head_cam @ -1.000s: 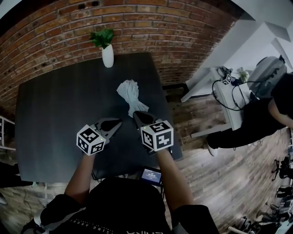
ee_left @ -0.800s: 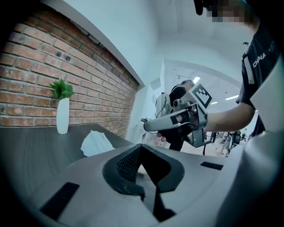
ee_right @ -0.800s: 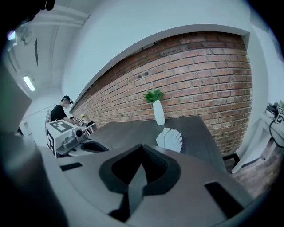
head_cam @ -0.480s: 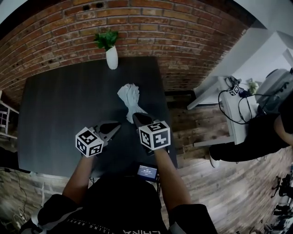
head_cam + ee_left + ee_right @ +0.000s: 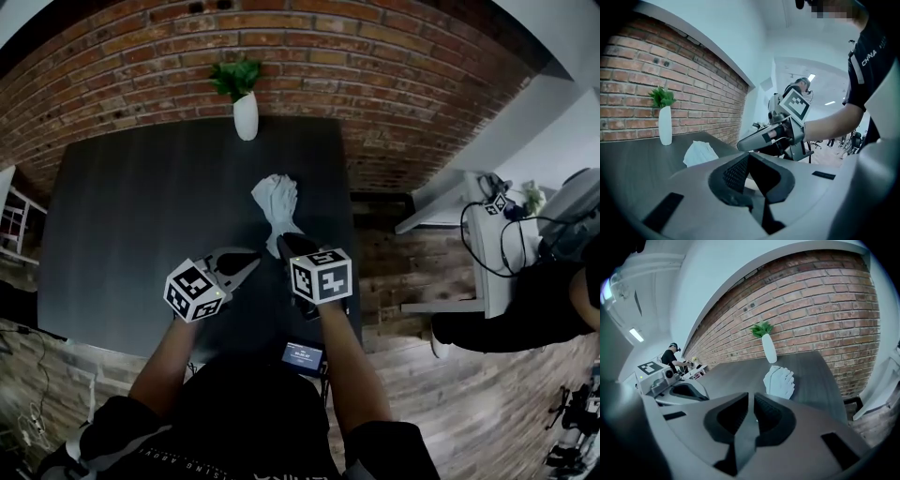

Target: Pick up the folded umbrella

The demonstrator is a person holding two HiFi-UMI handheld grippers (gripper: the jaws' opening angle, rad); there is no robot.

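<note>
A big dark table [image 5: 122, 234] stands by a brick wall [image 5: 394, 84]. The person's arms reach out over its near edge and tip down a little. The right gripper [image 5: 285, 243] points at the folded umbrella [image 5: 277, 200] and sits just near its close end, likely lined up to grab it. Its fingers are pressed together with nothing in them. The left gripper [image 5: 254, 263] waits beside it, fingers together too, empty. The white umbrella lies flat toward the table's right side.
</note>
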